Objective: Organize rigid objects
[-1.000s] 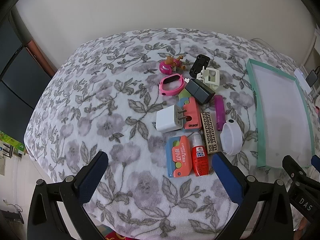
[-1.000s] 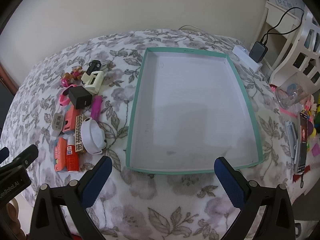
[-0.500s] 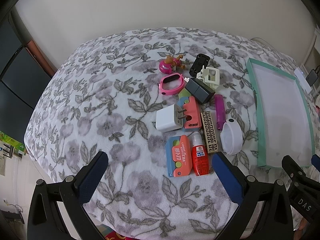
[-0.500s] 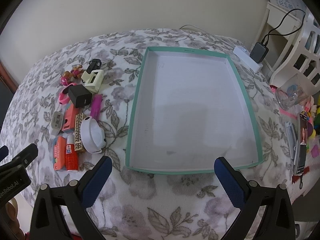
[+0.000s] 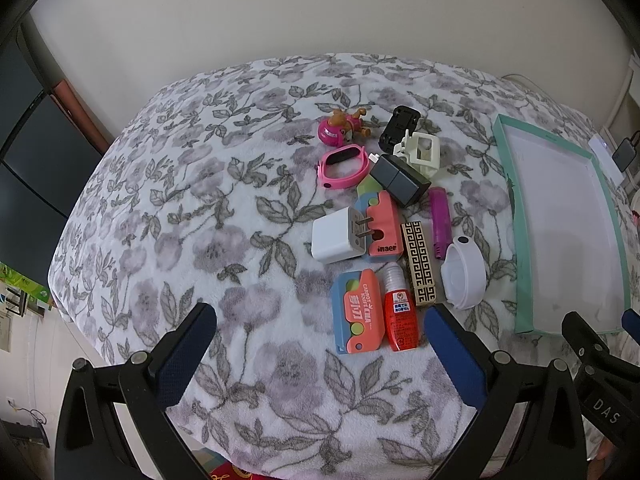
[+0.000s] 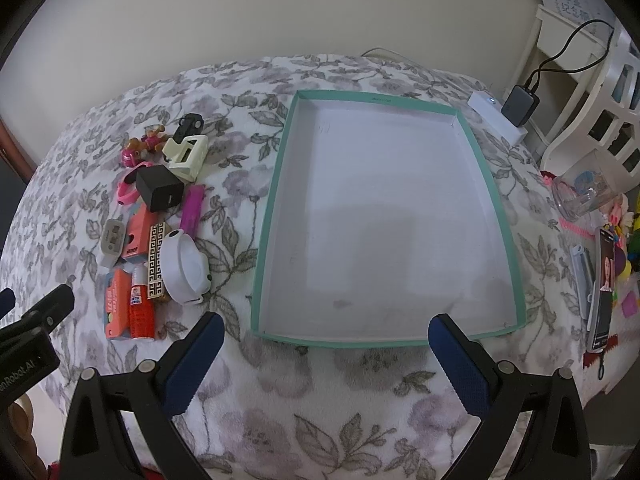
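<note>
Clutter (image 5: 384, 216) of small things, a white charger (image 5: 336, 236) and red glue bottle (image 5: 400, 312) among them, lies beside the teal tray (image 6: 276, 208) on the flowered blanket (image 5: 200, 208). Left gripper (image 5: 320, 340) and right gripper (image 6: 326, 350) both hang wide open, holding nothing. A pink toy (image 5: 340, 130) at the far end is perhaps a small figure.

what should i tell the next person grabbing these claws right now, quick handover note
Left claw: open, empty, hovering short of the clutter.
Right claw: open, empty, facing the teal tray.
Small items sit in a cluster on the floral blanket left of the tray: white charger, red bottle, carrot knife, white band, black adapter and more.
Done: nothing in the tray.
Left: likely move every item in.
</note>
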The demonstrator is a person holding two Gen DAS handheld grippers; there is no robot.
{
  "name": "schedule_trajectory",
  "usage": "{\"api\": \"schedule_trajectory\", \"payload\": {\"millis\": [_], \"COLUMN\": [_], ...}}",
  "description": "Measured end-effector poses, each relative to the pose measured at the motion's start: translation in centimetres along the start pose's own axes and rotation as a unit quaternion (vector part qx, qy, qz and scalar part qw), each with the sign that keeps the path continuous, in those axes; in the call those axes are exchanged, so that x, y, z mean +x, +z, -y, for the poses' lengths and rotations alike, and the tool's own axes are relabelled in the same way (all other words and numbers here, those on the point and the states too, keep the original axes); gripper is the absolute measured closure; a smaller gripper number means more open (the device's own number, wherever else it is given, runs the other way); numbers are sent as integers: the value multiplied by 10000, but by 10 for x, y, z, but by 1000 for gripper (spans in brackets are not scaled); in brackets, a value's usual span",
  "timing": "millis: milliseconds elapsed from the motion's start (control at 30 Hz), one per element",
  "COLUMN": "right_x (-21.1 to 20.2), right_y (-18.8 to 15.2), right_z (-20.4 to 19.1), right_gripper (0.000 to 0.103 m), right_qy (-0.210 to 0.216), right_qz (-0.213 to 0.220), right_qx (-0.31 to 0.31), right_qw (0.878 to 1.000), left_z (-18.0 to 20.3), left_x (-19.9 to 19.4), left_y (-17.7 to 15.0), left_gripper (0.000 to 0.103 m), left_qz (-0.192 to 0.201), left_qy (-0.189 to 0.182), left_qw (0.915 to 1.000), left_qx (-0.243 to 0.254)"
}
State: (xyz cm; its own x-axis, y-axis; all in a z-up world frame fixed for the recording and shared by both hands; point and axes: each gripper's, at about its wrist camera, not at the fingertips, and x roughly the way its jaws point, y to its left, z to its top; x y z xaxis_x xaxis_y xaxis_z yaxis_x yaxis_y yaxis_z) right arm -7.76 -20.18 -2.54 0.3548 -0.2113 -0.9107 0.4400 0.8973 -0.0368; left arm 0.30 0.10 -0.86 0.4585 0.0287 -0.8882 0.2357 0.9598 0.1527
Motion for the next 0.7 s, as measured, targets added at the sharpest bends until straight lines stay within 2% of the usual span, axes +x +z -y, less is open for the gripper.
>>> {"api": "schedule_trajectory", "payload": {"millis": [700], "right_x": [2], "right_y": [-2], "right_z": [-2], "right_gripper": [0], "right_qy": [-2], "right_qz": [-2], "right_qx": [-27], "right_qw": [10000], "left_z": [-1], "left_x": [2], "left_y": [-2], "left_gripper": [0], "left_qz": [-18], "left_qy": [8], "left_qw": [10000], "left_qx": [-14]}}
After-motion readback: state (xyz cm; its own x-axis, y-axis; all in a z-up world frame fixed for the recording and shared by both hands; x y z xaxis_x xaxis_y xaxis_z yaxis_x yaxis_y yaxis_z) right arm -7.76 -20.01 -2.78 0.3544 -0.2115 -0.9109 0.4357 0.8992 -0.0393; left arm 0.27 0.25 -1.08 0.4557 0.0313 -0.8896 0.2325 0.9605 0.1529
